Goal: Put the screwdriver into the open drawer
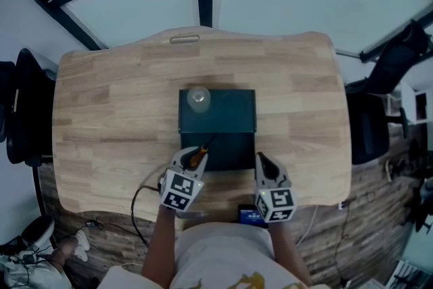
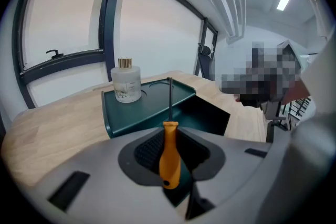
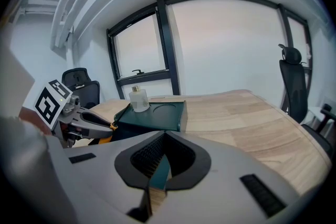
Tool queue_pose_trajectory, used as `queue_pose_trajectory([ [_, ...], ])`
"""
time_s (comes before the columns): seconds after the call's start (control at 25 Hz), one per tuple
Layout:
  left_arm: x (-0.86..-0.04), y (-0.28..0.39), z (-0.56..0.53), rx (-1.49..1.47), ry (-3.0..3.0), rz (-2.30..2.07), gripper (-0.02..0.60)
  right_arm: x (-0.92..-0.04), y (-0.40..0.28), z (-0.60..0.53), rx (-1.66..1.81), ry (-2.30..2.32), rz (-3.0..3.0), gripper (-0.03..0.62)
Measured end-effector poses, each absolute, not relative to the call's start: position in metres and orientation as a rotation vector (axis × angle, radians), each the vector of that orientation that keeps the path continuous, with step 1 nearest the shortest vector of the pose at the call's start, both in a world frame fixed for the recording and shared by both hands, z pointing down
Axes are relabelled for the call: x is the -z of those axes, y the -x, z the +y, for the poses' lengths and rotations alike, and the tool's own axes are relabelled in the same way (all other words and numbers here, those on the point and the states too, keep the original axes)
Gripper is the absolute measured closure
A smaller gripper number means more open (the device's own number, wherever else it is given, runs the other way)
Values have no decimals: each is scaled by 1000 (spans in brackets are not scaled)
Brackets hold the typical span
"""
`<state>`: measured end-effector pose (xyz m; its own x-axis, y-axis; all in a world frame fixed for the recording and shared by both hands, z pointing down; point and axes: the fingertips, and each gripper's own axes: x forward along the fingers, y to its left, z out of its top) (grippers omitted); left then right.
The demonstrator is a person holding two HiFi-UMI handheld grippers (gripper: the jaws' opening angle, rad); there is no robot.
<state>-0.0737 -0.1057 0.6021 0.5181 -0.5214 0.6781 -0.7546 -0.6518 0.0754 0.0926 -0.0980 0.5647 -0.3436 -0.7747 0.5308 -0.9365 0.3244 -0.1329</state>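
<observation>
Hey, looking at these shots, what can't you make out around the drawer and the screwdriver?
- Open drawer inside: head view, too dark to tell what lies in it.
- Screwdriver tip: left gripper view, too thin to tell its type.
- Bottle label: left gripper view, print too small.
- Blue thing at the table edge: head view, partly covered by the right hand-held gripper.

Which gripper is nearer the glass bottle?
Left. The left gripper, holding the screwdriver, is over the drawer straight before the bottle; the right gripper sits at the drawer's right front corner.
</observation>
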Motion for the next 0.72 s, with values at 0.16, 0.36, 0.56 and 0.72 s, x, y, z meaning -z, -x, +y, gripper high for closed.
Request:
queue_pose_trajectory([
  [0.16,-610,72,-104,-907,-2401,-1038,506,-564,-92,-100,-596,-1517,-2222,595],
  [0.36,-619,71,-102,-941,-2376,-1012,506,-566,-93,-101,-603,-1522,-2214,595],
  [0.56,-622,69,-101,-1001,-2379,-971,506,-565,-93,-104,-606,-1519,-2215,595],
  [0.72,-626,68,-99,-1052,-2387,-937,506,-568,-93,-105,-612,-1517,-2211,595],
])
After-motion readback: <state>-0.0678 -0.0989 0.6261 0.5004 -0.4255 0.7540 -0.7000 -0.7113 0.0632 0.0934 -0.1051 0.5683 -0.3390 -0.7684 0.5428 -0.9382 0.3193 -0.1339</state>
